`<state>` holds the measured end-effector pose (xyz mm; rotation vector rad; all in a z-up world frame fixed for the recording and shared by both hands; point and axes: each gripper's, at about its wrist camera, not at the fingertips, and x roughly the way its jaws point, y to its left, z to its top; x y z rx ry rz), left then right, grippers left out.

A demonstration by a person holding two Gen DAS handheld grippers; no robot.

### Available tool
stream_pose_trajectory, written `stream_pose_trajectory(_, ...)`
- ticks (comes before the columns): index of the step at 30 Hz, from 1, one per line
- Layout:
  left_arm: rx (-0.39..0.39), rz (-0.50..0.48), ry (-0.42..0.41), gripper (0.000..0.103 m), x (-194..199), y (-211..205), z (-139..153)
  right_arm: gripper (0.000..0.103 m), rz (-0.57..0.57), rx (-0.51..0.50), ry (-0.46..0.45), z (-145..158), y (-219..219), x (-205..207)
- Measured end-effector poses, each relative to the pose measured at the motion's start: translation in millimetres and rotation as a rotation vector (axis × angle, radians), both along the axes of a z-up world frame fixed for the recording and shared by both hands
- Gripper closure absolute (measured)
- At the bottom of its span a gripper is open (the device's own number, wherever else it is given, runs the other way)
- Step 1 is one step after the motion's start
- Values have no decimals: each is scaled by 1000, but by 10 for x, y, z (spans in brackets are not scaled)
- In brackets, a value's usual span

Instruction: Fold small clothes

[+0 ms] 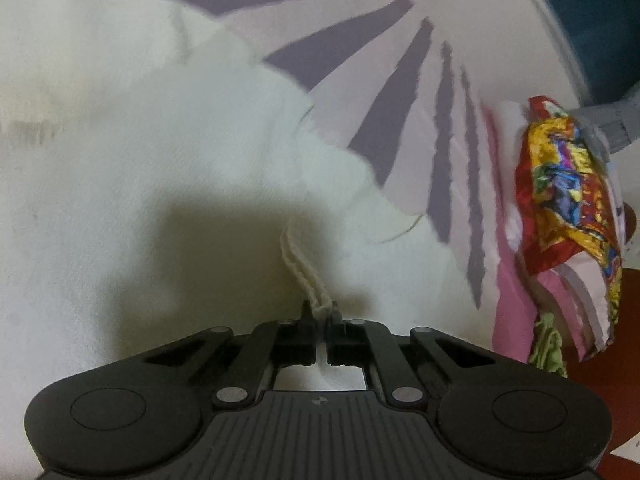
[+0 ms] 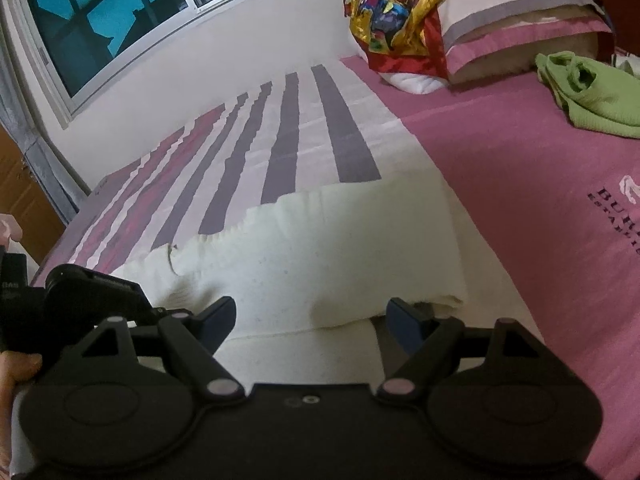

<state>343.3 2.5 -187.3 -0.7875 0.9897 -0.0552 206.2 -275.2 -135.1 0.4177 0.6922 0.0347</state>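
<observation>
White garment (image 1: 160, 168), a cream knitted piece, lay spread on the bed (image 2: 520, 208), over the striped part of the pink sheet and near the bed's front edge. In the right wrist view its far edge ran ragged across the purple stripes (image 2: 288, 136), and its right side showed a folded, doubled edge just ahead of the right-hand finger. A loose thread hung at its left corner.

Left gripper (image 1: 320, 312): jaws closed down to a narrow slit, pinching a ribbed cord or hem (image 1: 298, 264) of the white garment. The cord rose from between the pads and ran up into the cloth, which filled most of the left wrist view. The gripper's shadow fell across the cloth just ahead of it. No earlier frame was supplied.

Right gripper (image 2: 312, 316): jaws stood wide apart, nothing clamped between them. Its blue-padded fingers (image 2: 404, 320) hovered over the near edge of the white garment; whether either pad touched the cloth could not be told. At the lower left of this view, part of the left gripper's body and a hand (image 2: 16, 368) holding it were visible.

Background: a pillow (image 2: 520, 32) with a pink and grey border lay at the head of the bed, a bright multicoloured cloth (image 2: 392, 20) draped over its left end. A green garment (image 2: 592, 92) lay crumpled on the pink sheet, well apart from the white one. A window (image 2: 112, 12) with a metal frame sat in the wall beyond the bed.
</observation>
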Motion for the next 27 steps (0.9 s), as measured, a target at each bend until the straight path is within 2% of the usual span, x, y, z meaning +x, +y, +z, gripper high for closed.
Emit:
stream_pose_trajectory(6,33,-37,-199,99,0,277,652,21,-11,-24,-17,52,15,-25)
stream_pose_trajectory(10,90,6,-248,99,-4,669,868,21,-16,-35,-31,77,58,8)
stream_pose_trajectory(13,119,51,-224,99,-12,953,791,21,-6,-42,-25,60,131,84)
stream_pose_trajectory(16,148,80,-175,99,-10,1156,574,21,13,-54,-12,16,228,172)
stream_pose_trajectory(21,227,59,-41,99,111,1243,112,22,32,-87,12,-63,384,369)
stream_pose_trajectory(25,214,86,-29,98,79,1327,35,23,26,-106,35,-127,462,565)
stream_pose_trajectory(27,234,107,-27,98,42,1339,73,23,23,-122,50,-180,497,638)
